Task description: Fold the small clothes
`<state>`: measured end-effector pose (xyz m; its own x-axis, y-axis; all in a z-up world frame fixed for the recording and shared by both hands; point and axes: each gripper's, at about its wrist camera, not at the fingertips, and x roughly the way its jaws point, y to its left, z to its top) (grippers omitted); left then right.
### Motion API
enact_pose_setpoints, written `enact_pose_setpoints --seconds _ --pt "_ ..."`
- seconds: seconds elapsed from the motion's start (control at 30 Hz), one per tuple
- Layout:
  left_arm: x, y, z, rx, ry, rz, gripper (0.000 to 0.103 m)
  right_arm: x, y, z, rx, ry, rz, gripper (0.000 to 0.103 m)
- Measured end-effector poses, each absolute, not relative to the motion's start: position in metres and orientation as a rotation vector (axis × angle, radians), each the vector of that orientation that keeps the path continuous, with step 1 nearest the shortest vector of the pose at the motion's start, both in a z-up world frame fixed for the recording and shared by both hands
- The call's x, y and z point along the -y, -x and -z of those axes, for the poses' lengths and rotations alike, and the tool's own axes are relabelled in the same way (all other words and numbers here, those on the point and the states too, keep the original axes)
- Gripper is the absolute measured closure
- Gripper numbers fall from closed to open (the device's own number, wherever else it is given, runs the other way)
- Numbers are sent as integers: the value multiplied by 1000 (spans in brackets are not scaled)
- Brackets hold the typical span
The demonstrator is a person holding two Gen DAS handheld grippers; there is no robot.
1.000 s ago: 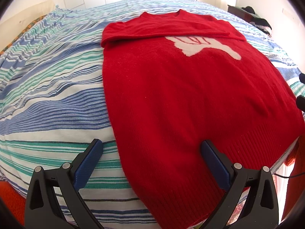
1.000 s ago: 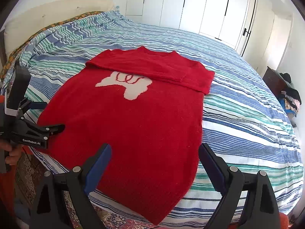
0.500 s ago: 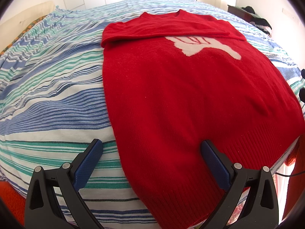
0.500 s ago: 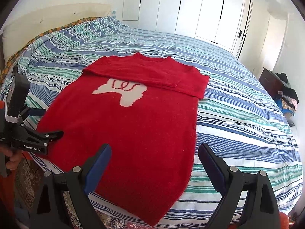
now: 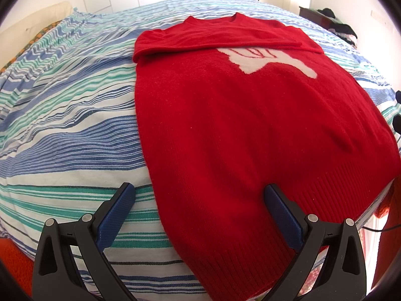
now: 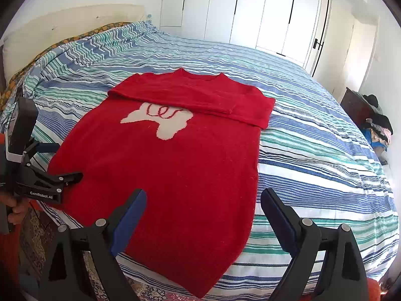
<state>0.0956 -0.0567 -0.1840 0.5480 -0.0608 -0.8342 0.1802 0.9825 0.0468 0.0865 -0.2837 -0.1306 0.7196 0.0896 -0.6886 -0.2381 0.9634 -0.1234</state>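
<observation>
A red sweater (image 5: pixel 238 125) with a white motif lies flat on the striped bed, both sleeves folded across its chest; it also shows in the right wrist view (image 6: pixel 175 165). My left gripper (image 5: pixel 199 195) is open and empty, hovering above the sweater's left hem corner. My right gripper (image 6: pixel 203 203) is open and empty above the hem's right side. The left gripper also appears at the left edge of the right wrist view (image 6: pixel 37 175).
The striped blue, green and white bedspread (image 6: pixel 313 150) covers the bed. White wardrobe doors (image 6: pixel 250 12) stand behind. A dark cabinet with piled clothes (image 6: pixel 371 115) is at the right. A patterned rug (image 6: pixel 150 293) lies below the bed edge.
The right wrist view has pulled back and risen, so the sweater sits lower and farther away. The left gripper has hardly moved. Both stay open.
</observation>
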Motion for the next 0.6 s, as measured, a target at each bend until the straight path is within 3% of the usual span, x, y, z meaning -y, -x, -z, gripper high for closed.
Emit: enact_pose_setpoints --seconds 0.6 --pt "57 -95 184 -980 -133 144 0 288 -86 129 -737 196 -172 11"
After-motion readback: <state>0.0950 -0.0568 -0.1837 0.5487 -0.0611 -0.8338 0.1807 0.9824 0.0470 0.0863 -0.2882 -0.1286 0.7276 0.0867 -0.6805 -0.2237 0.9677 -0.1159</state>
